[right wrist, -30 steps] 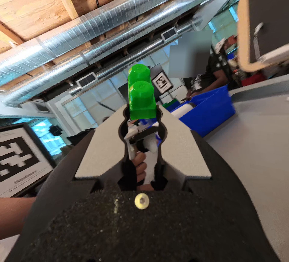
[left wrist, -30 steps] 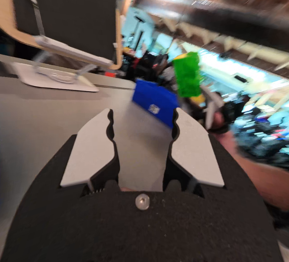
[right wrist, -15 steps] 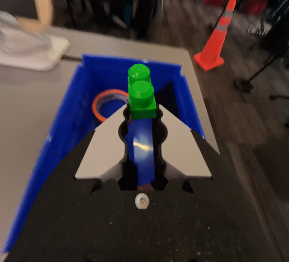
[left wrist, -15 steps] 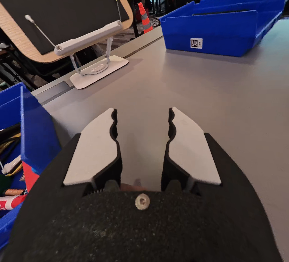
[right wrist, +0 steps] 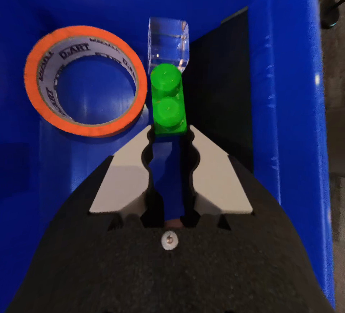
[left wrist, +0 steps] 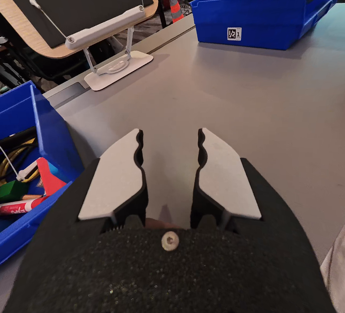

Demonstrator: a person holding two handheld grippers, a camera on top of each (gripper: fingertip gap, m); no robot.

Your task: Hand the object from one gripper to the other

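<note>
Blue bin (right wrist: 291, 98): we hang over it, seemingly to deposit. Orange tape roll (right wrist: 85, 82), clear cube (right wrist: 168, 42): inside. Right gripper (right wrist: 170, 130): clamps green brick (right wrist: 169, 102) at its tips. Left gripper (left wrist: 169, 132): agape, empty, above table (left wrist: 242, 108).

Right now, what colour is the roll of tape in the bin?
Orange tape, clearest in the right wrist view.
</note>
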